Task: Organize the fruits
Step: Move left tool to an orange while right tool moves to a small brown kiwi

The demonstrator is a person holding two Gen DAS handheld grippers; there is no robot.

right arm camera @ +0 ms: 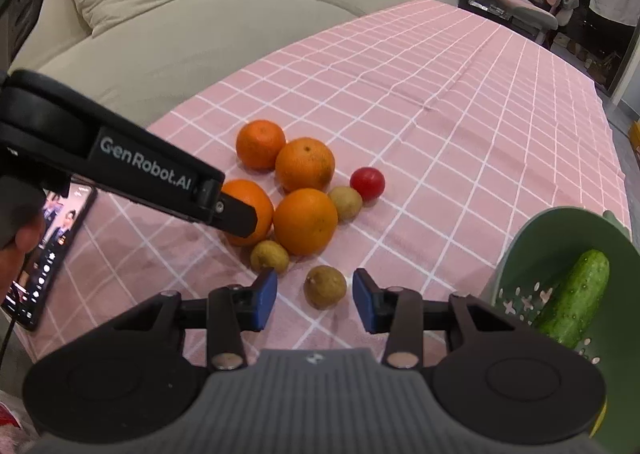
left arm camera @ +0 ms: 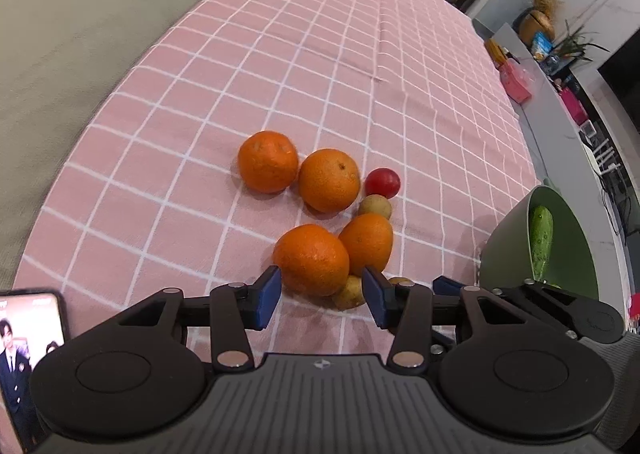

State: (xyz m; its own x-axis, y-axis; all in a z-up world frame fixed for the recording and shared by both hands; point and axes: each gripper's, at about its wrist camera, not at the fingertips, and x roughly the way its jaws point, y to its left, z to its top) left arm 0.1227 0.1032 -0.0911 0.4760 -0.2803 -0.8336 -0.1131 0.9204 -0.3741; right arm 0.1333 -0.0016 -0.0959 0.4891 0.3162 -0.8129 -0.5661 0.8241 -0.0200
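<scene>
Several oranges lie bunched on the pink checked tablecloth [left arm camera: 360,54] with a red round fruit [left arm camera: 382,182] and three small brown fruits. My left gripper [left arm camera: 322,294] is open, its blue pads on either side of the nearest orange [left arm camera: 312,260] with a gap at the right pad. In the right wrist view its finger [right arm camera: 236,218] crosses in front of that orange [right arm camera: 252,194]. My right gripper [right arm camera: 315,294] is open around a small brown fruit [right arm camera: 325,286], with cloth showing on both sides. A second brown fruit [right arm camera: 270,256] lies just past its left pad.
A green colander bowl [right arm camera: 520,266] holding a cucumber [right arm camera: 576,298] stands at the right, close to the right gripper. A lit phone [right arm camera: 52,246] lies at the table's left edge beside a person's hand [right arm camera: 16,246]. A beige sofa [right arm camera: 160,34] runs behind the table.
</scene>
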